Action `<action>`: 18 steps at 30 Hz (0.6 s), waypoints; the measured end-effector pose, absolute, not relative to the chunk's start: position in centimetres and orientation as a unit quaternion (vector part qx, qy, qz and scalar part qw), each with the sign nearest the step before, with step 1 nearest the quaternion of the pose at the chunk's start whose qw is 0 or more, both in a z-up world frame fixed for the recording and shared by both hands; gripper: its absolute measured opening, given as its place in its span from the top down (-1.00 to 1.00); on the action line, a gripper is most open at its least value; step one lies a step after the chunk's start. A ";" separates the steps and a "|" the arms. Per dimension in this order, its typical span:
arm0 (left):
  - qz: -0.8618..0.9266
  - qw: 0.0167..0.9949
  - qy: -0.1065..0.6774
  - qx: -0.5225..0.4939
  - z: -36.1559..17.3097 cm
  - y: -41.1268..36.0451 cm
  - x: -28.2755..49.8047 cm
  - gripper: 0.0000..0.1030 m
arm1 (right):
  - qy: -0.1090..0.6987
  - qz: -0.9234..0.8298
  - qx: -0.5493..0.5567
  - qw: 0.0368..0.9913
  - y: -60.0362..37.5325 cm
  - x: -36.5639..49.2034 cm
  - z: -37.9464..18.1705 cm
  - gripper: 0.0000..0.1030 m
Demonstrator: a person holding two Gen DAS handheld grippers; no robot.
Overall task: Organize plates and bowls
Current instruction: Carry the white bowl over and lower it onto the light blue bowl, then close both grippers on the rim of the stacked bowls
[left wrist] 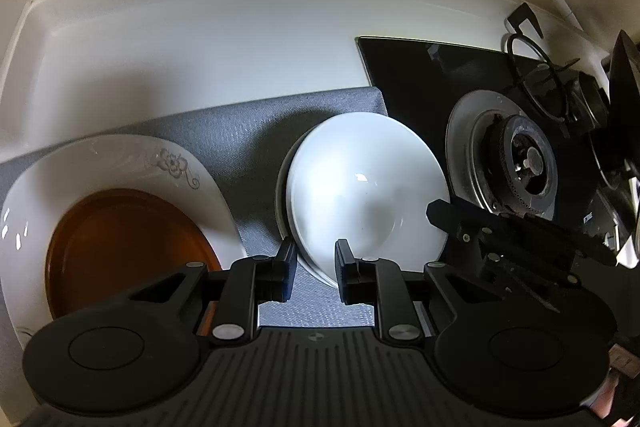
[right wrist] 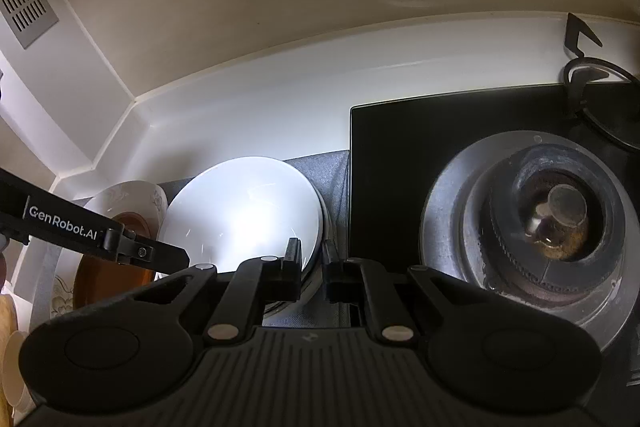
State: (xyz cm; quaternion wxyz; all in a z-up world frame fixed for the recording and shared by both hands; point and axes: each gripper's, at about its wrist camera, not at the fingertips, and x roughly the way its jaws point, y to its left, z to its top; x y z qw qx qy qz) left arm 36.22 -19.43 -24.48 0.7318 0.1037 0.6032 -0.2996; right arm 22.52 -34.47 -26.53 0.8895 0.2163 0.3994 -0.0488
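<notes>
A white bowl point(left wrist: 368, 187) sits tilted on other white dishes on a grey mat point(left wrist: 248, 131). My left gripper point(left wrist: 316, 273) has its fingers either side of the bowl's near rim with a gap showing. Left of it, a brown plate point(left wrist: 124, 239) lies on a large white flower-patterned plate point(left wrist: 120, 159). In the right wrist view, my right gripper point(right wrist: 312, 273) has its fingers closed on the right rim of the white bowl point(right wrist: 240, 215). The brown plate point(right wrist: 112, 275) and patterned plate point(right wrist: 132, 195) show at the left there.
A black glass hob point(left wrist: 420, 75) with a gas burner point(left wrist: 524, 163) lies right of the mat; it also shows in the right wrist view point(right wrist: 560, 219). A white backsplash wall point(left wrist: 240, 27) runs behind. The left gripper's body point(right wrist: 100, 239) crosses the right view.
</notes>
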 end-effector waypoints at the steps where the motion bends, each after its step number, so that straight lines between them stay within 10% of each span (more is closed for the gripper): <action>1: -0.298 0.735 0.600 0.104 -24.4 -19.4 36.3 0.59 | 0.399 -0.047 0.222 0.889 -34.6 22.3 -26.5 0.76; 7: -0.294 0.745 0.591 0.097 -24.6 -19.0 37.0 0.59 | 0.379 -0.059 0.270 0.883 -35.7 20.9 -26.6 0.32; 18: -0.299 0.721 0.617 0.096 -27.6 -19.6 37.4 0.48 | 0.393 -0.047 0.277 0.876 -34.3 22.0 -28.2 0.28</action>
